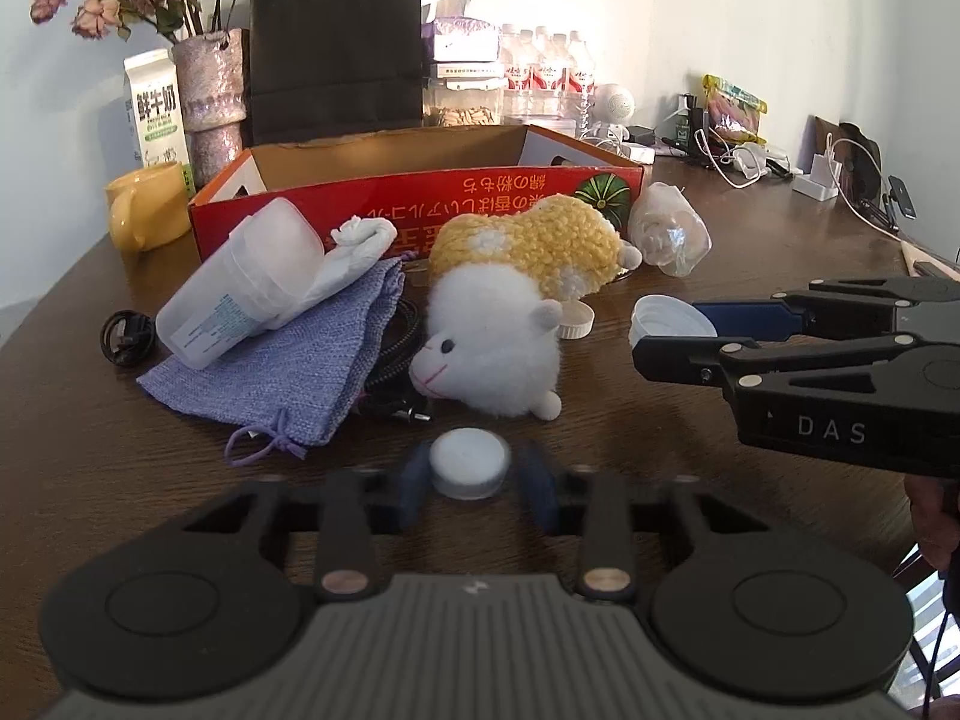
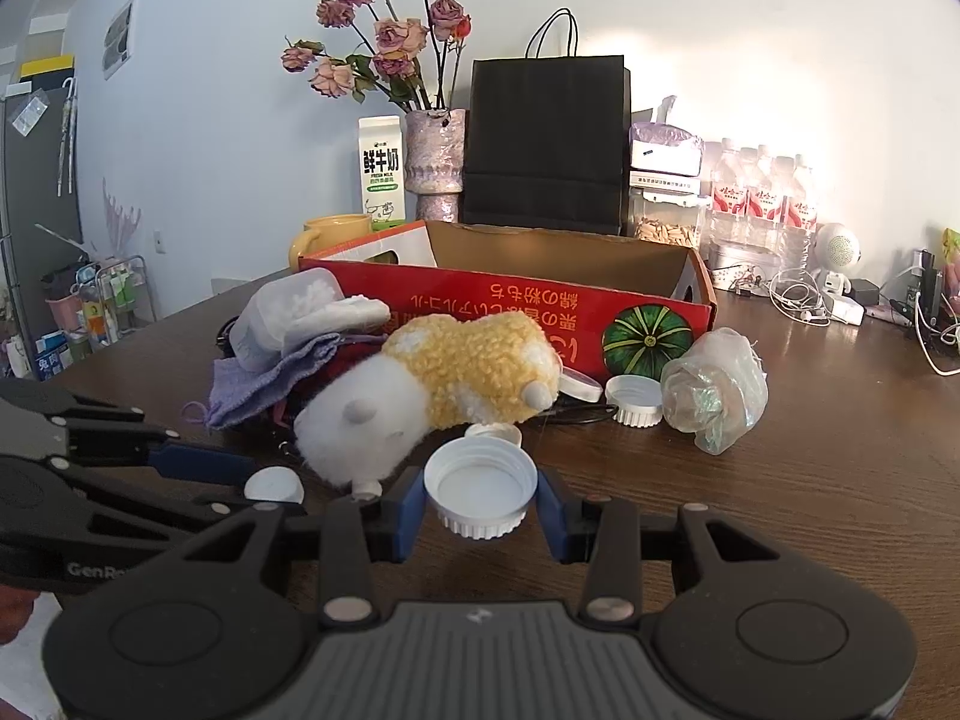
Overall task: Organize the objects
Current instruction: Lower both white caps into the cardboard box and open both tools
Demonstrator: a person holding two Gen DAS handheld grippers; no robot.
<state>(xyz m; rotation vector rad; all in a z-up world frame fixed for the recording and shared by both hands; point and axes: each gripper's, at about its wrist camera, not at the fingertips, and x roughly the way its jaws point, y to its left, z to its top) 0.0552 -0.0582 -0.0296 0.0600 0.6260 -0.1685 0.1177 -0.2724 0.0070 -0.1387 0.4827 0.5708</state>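
Note:
My left gripper (image 1: pixel 470 480) is shut on a small white round puck (image 1: pixel 468 461), held just above the brown table (image 1: pixel 690 498). My right gripper (image 2: pixel 480 507) is shut on a white ribbed jar lid (image 2: pixel 480 489), open side up; it shows in the left wrist view (image 1: pixel 672 333) at the right. A white-and-yellow plush sheep (image 1: pixel 510 294) lies in the middle, in front of the empty red cardboard box (image 1: pixel 420 204). A purple drawstring pouch (image 1: pixel 282 372) lies to its left under a clear plastic bottle (image 1: pixel 240 294).
More white lids (image 2: pixel 633 399) and a crumpled plastic bag (image 2: pixel 714 390) lie right of the sheep. A black cable (image 1: pixel 123 336) is at the left. A yellow mug (image 1: pixel 147 204), milk carton (image 1: pixel 153 108), flower vase (image 1: pixel 210 96), black paper bag (image 1: pixel 336 48), water bottles and chargers stand behind.

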